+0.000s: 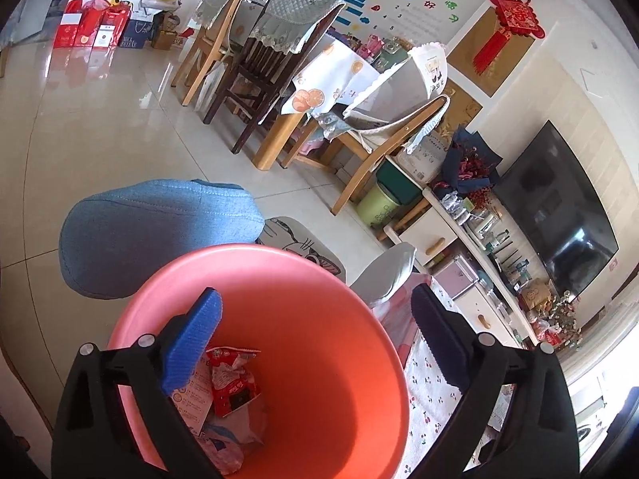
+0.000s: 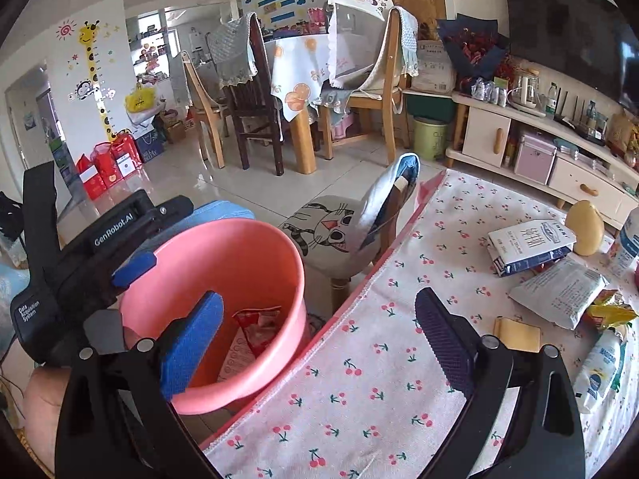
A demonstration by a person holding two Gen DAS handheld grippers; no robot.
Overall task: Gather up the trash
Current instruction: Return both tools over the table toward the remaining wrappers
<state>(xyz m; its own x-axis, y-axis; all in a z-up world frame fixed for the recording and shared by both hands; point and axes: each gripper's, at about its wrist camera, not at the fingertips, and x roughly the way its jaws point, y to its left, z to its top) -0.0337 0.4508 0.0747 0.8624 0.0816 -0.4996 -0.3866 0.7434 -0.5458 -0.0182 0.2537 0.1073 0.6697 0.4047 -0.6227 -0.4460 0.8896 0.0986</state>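
Your tabletop (image 2: 359,359) with the cherry-print cloth fills the right wrist view, and it is not cleared yet. The pink bucket (image 2: 223,263) stands just beside its edge, below cloth level, and trash is already in it: a red wrapper (image 1: 233,379) lies on paper packaging at the bottom. So part of the job looks done. Still waiting at the far end of the cloth: a white-and-blue carton (image 2: 527,245), a grey-white packet (image 2: 559,291), a yellow wrapper (image 2: 611,311) and a white squeeze pack (image 2: 599,363).

Your left gripper (image 1: 315,343) hangs right over the bucket's mouth, fingers spread wide with nothing between them. Your right gripper (image 2: 319,343) hovers over bare cloth near the bucket, fingers wide and empty too. Next pick is probably that packet.
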